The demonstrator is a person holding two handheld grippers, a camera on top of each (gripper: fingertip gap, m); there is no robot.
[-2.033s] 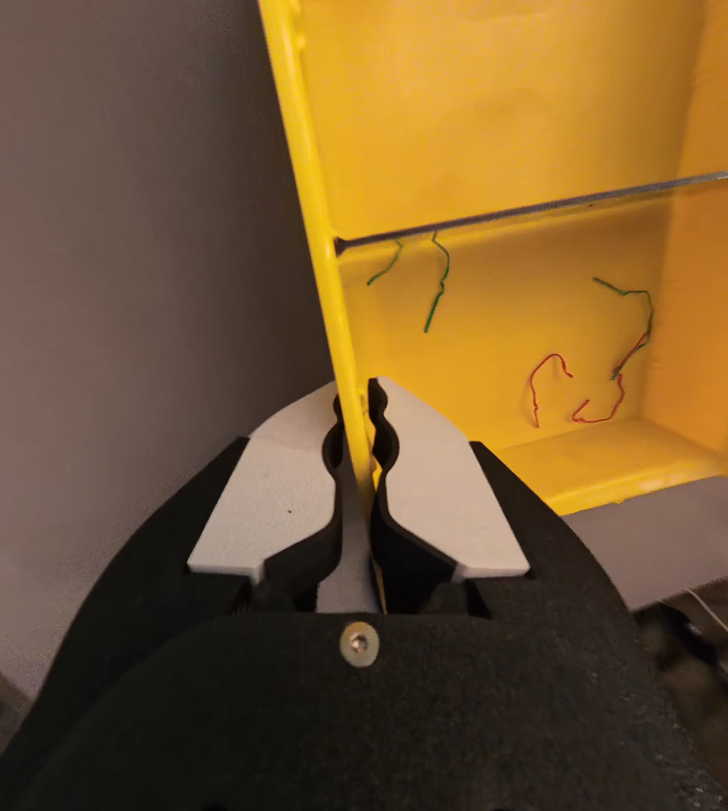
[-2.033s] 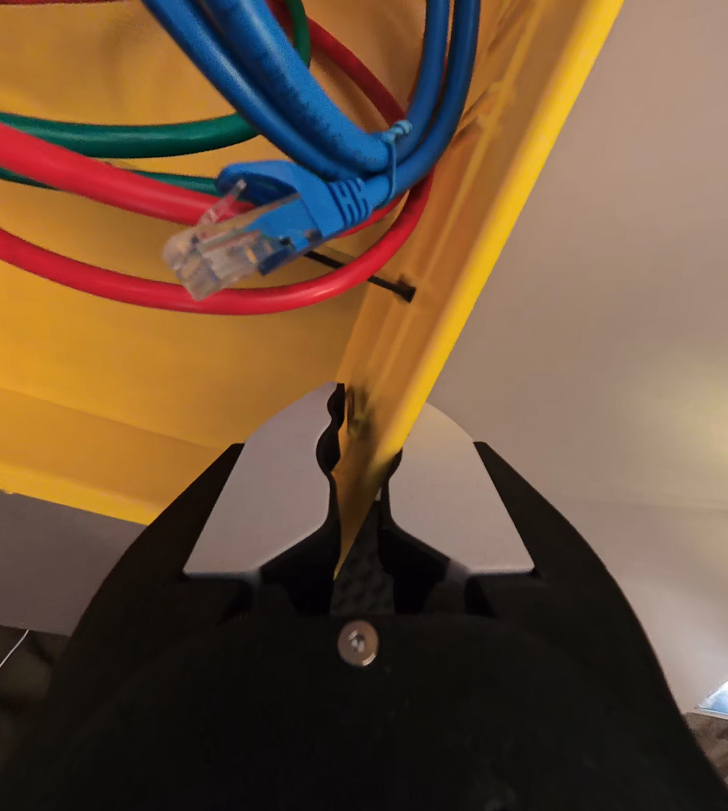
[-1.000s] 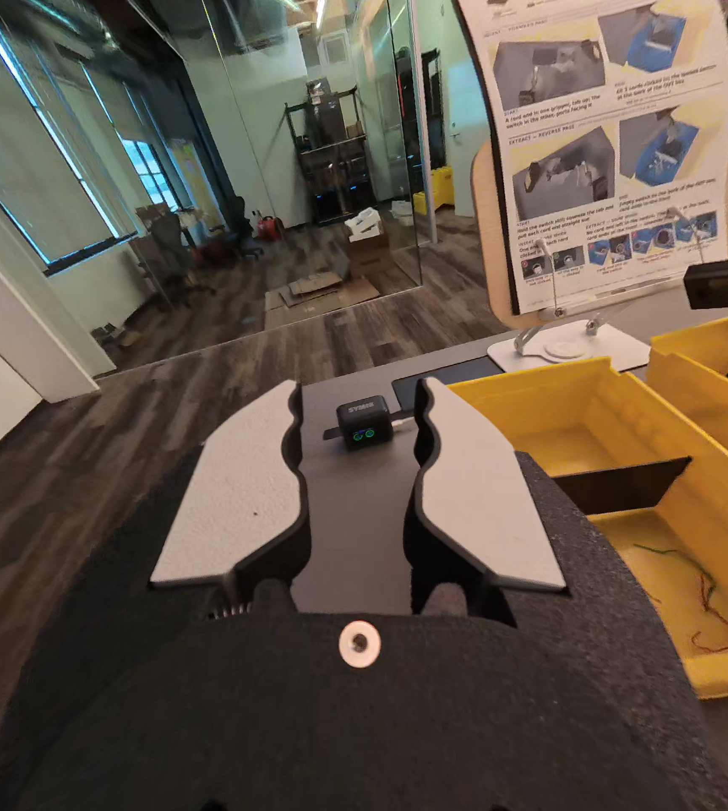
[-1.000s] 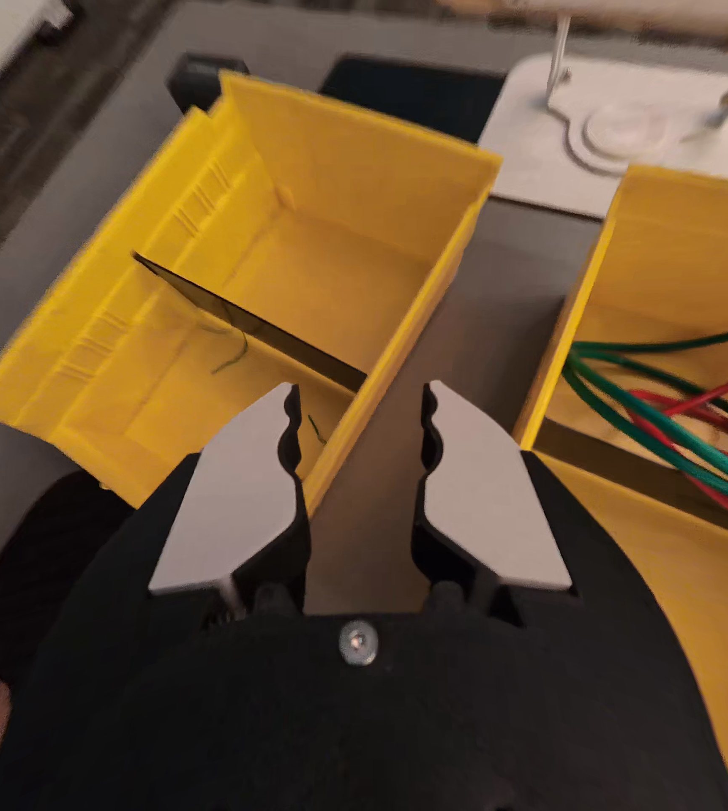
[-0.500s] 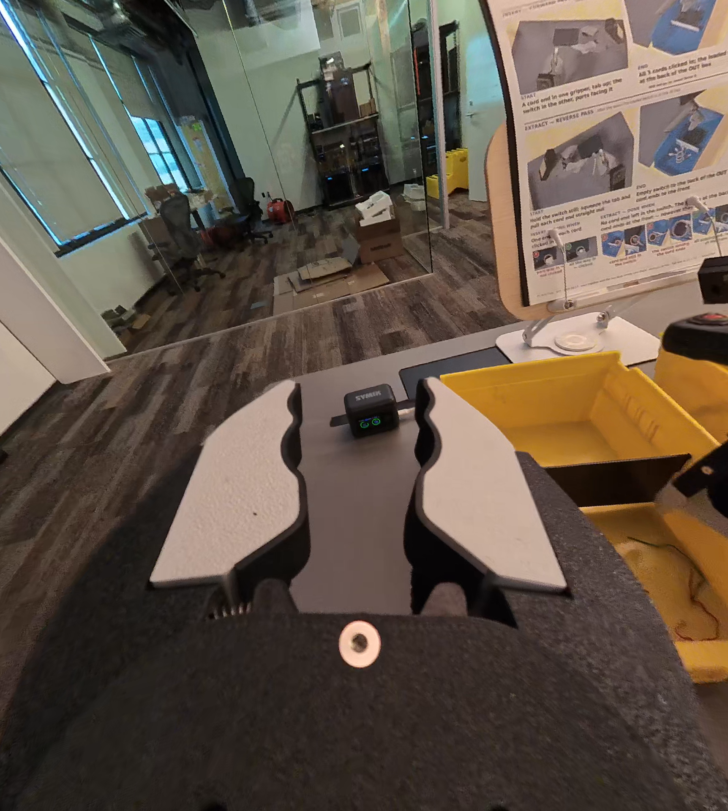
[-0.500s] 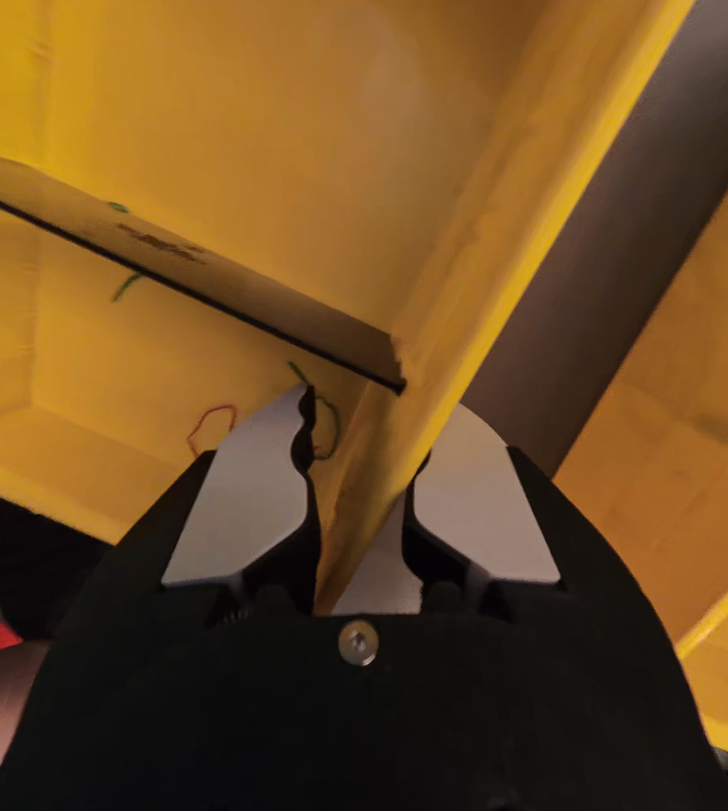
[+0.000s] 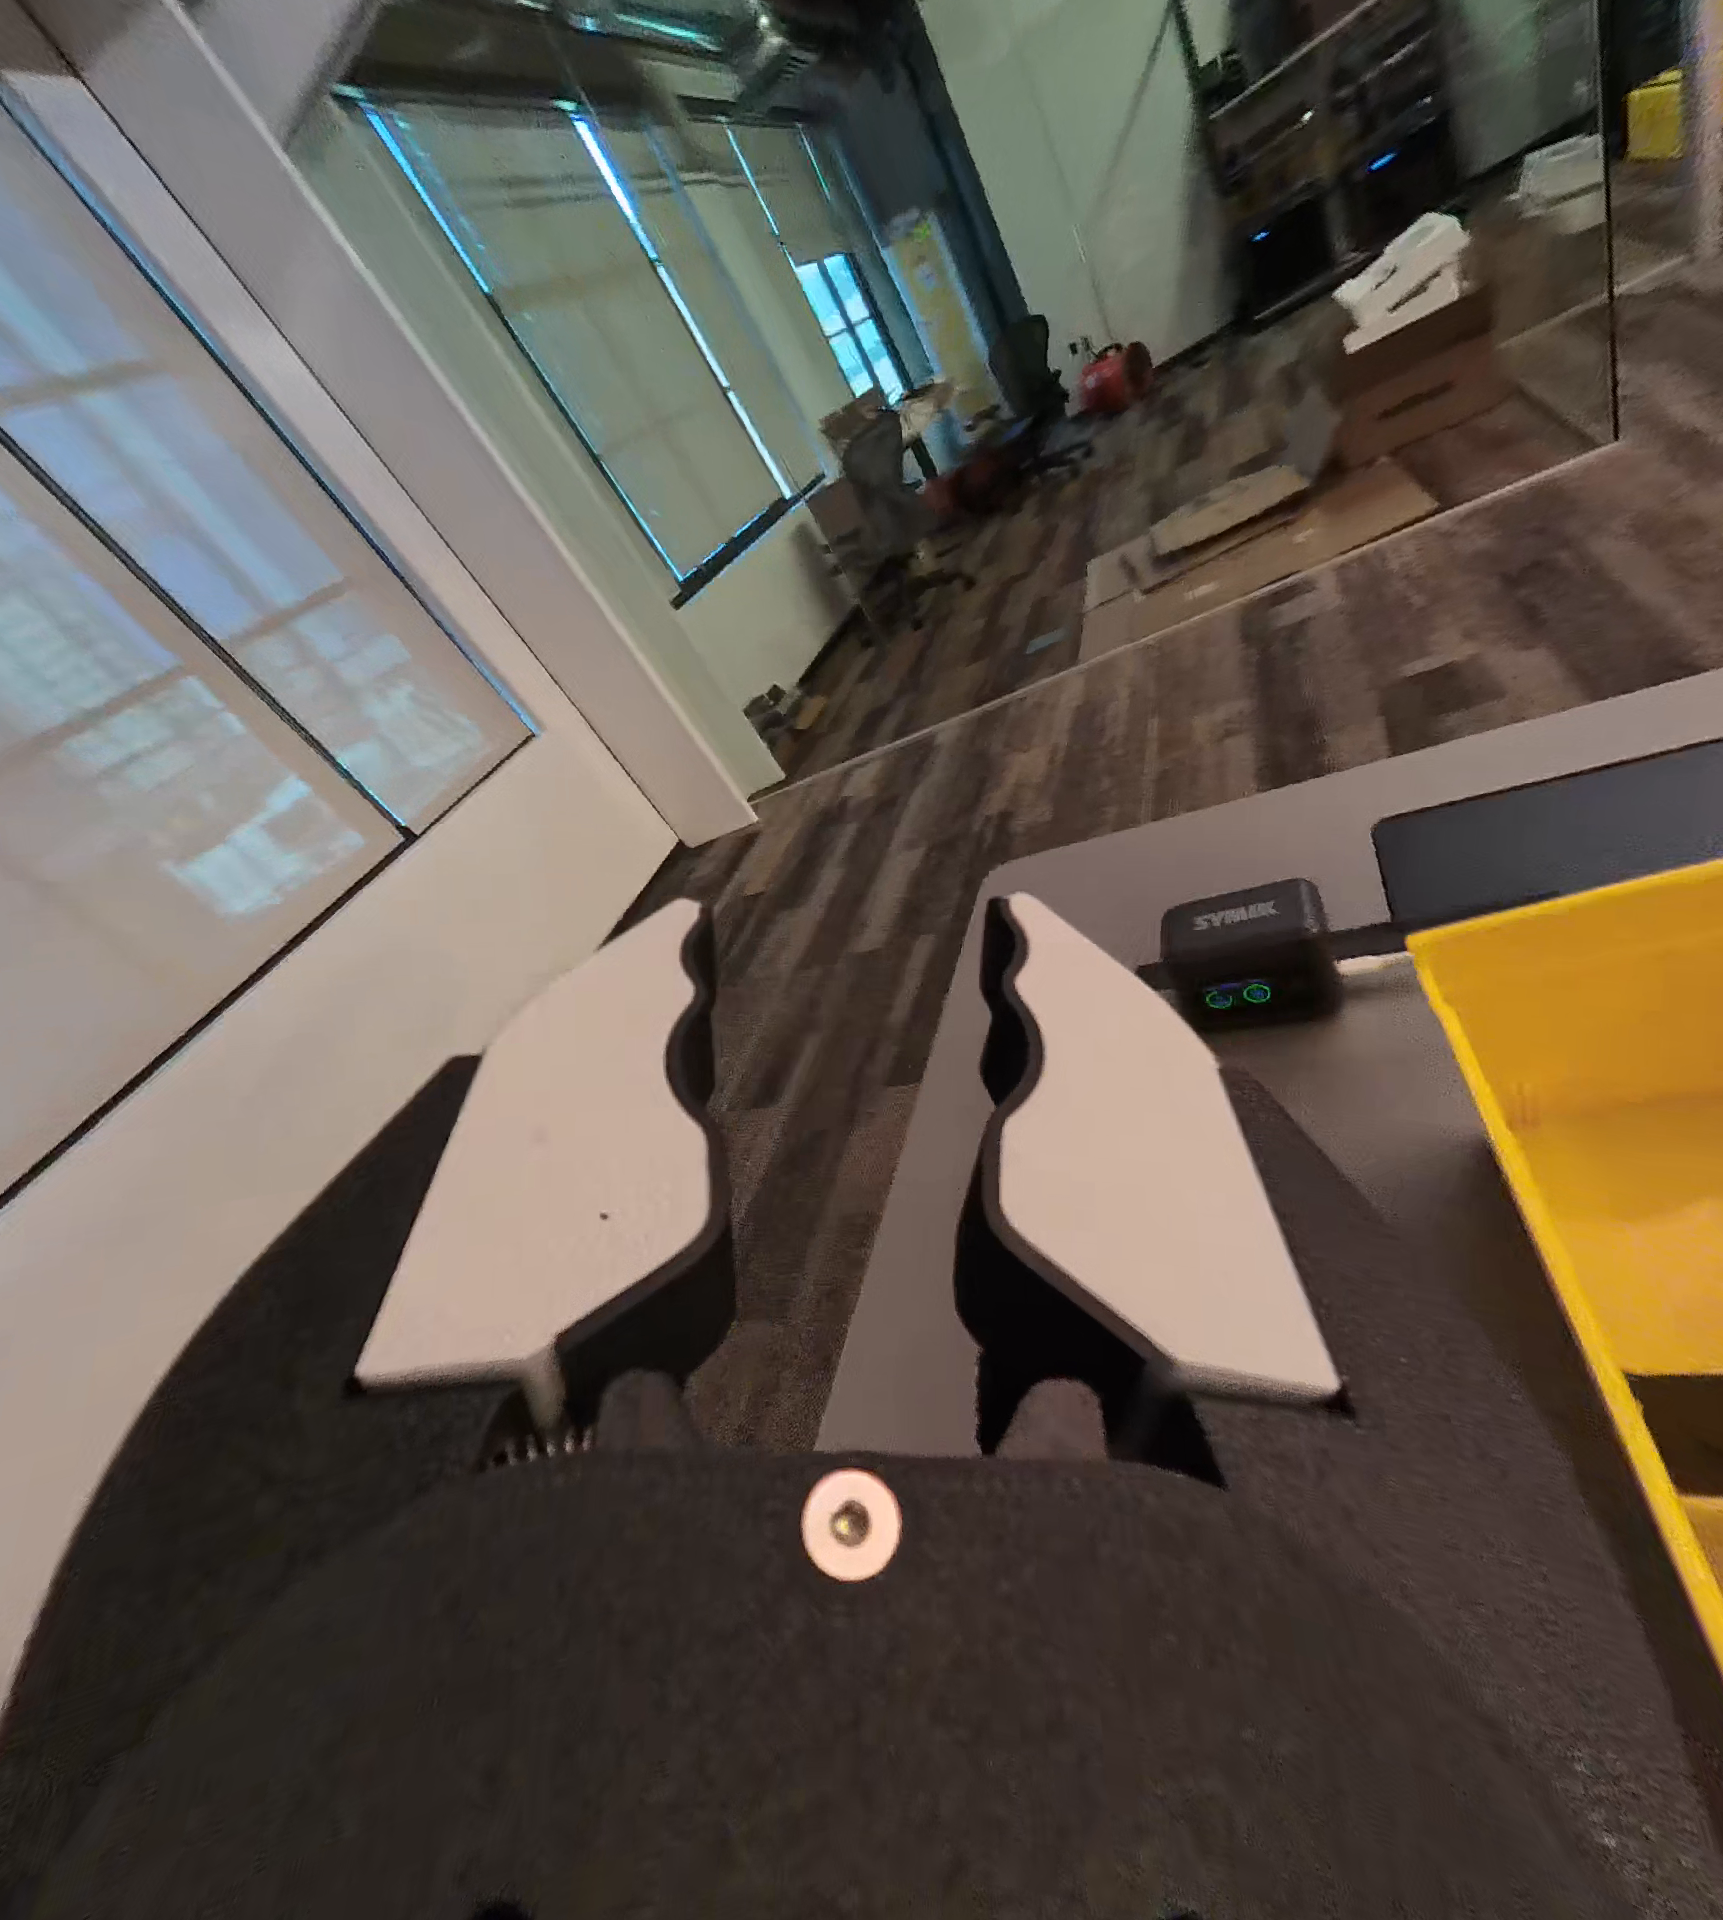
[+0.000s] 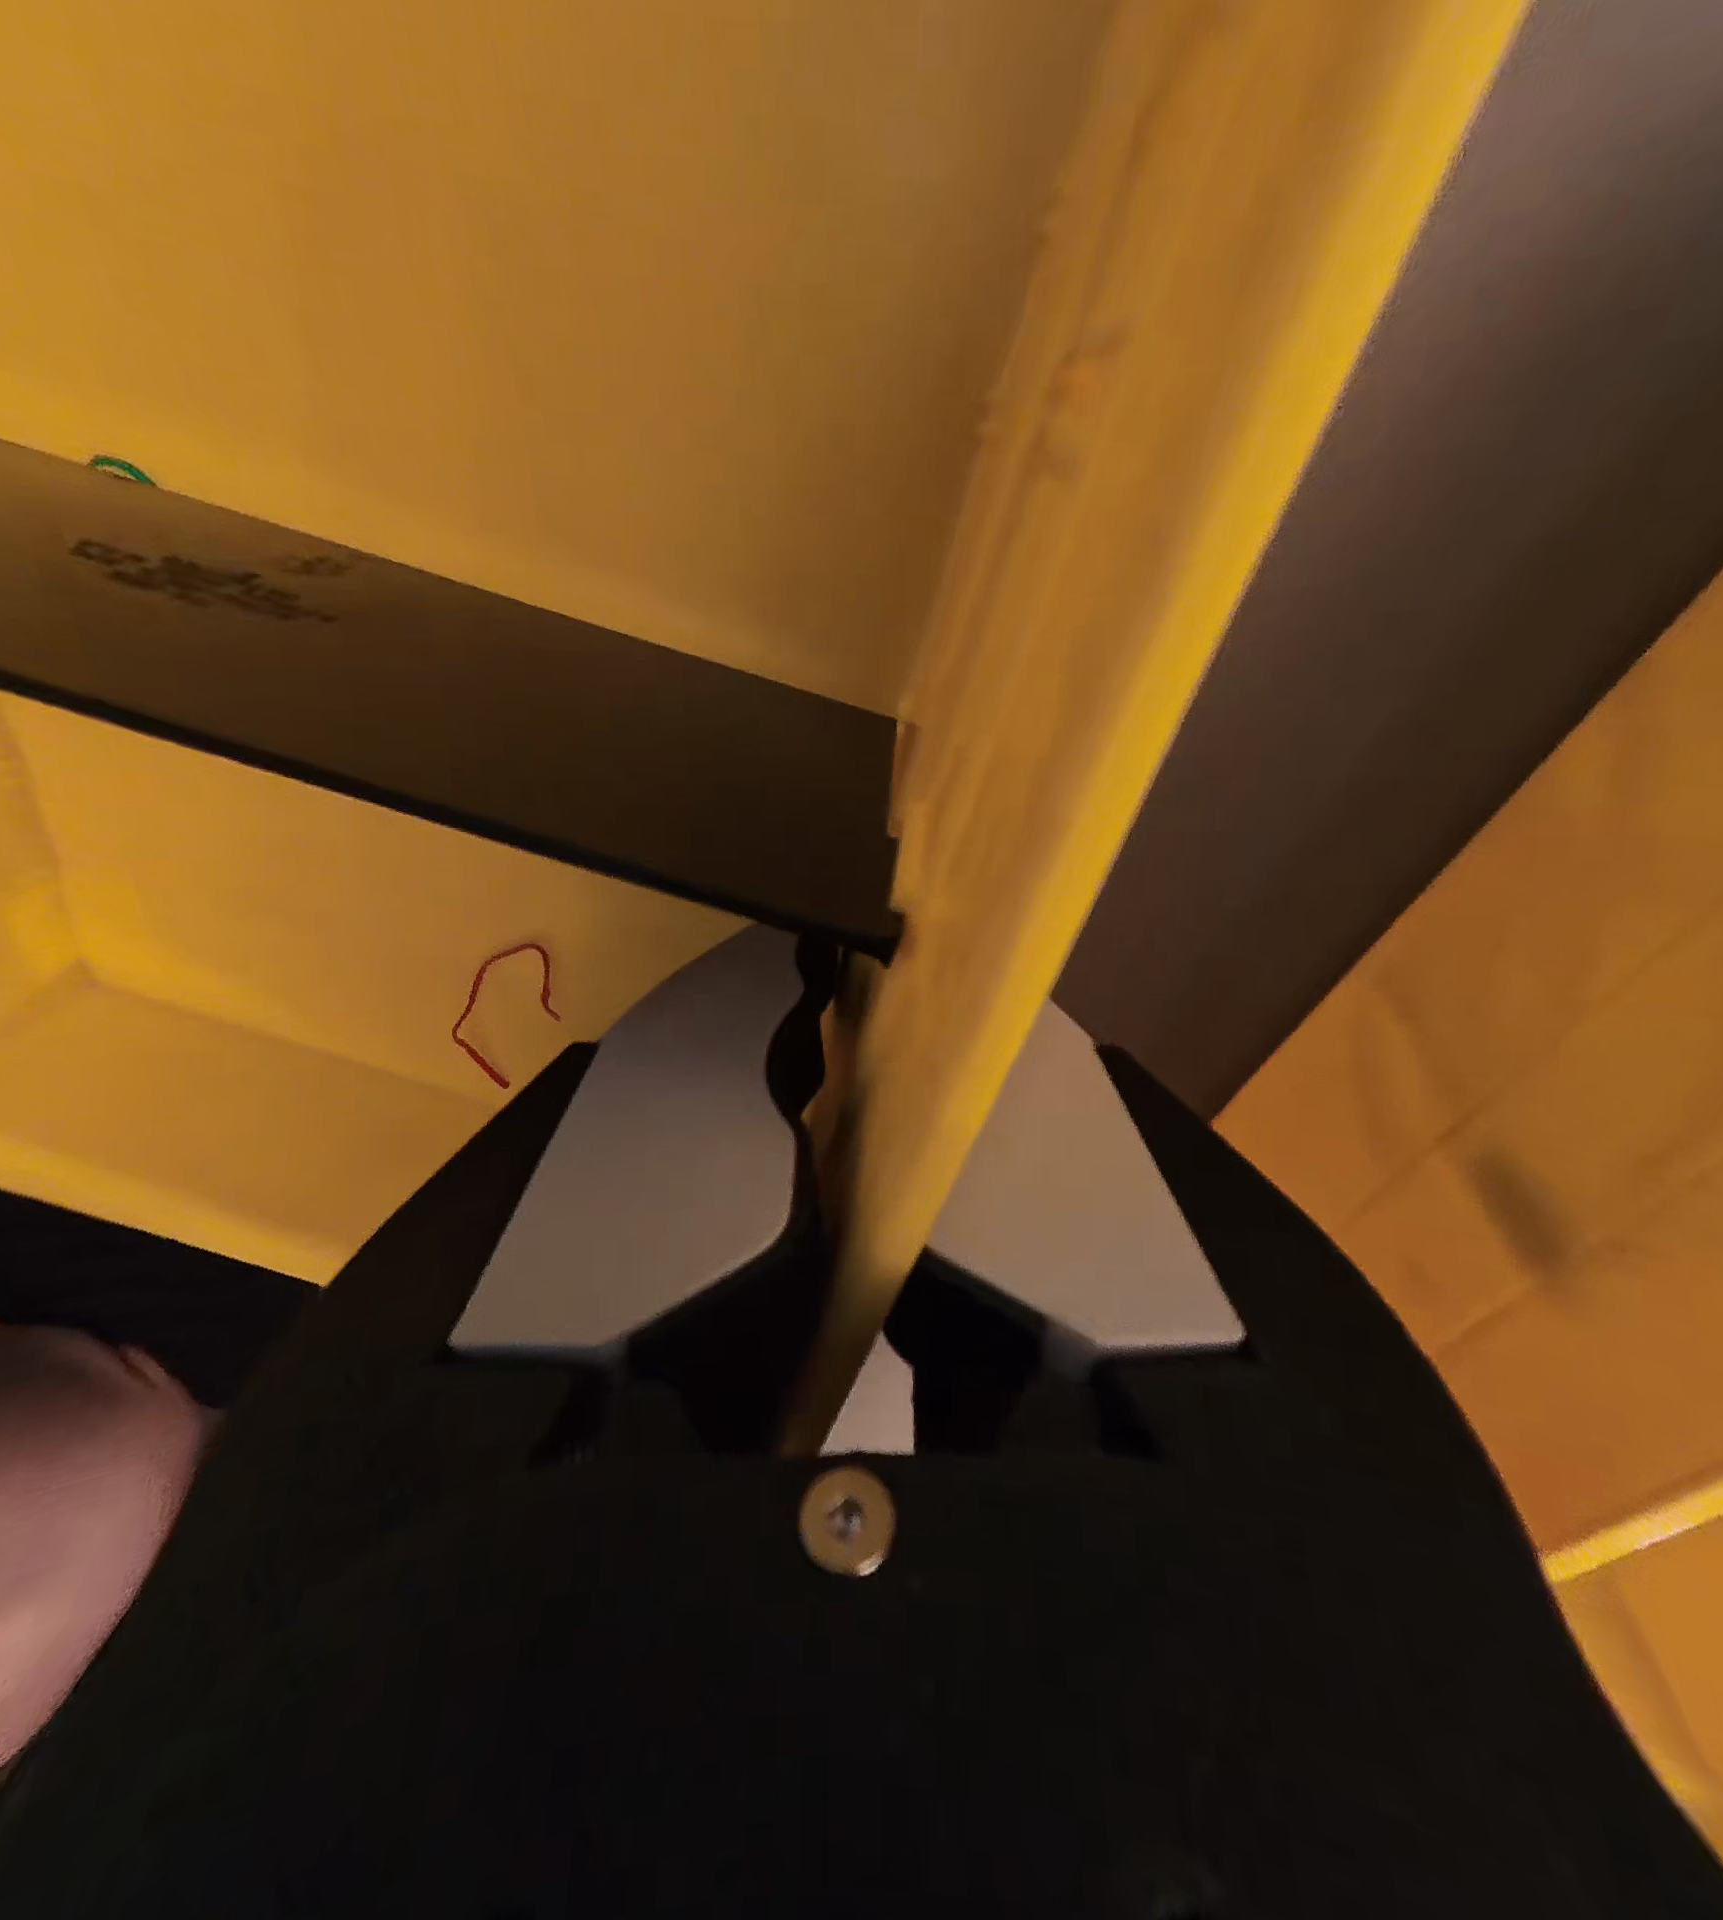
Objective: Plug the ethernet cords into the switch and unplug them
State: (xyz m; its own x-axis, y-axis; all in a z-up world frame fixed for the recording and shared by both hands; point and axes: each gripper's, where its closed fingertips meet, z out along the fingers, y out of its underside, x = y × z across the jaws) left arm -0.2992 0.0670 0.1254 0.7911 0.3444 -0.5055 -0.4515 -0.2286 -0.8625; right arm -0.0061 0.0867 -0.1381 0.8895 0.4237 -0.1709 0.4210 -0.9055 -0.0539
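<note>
Clamped on the side wall of the yellow bin (image 8: 1023, 727), my right gripper (image 8: 862, 1039) has one finger inside the bin and one outside, the wall pinched between them. I see no ethernet cords or switch in either view. A dark divider (image 8: 400, 717) crosses the bin just ahead of the fingertips, and a thin red wire scrap (image 8: 504, 1013) lies on the bin floor. A second yellow bin (image 8: 1563, 1143) sits to the right across a strip of grey table (image 8: 1408, 623). My left gripper (image 7: 841, 925) hangs spread and empty over the table edge, a small black device (image 7: 1246, 961) with green lights nearby.
</note>
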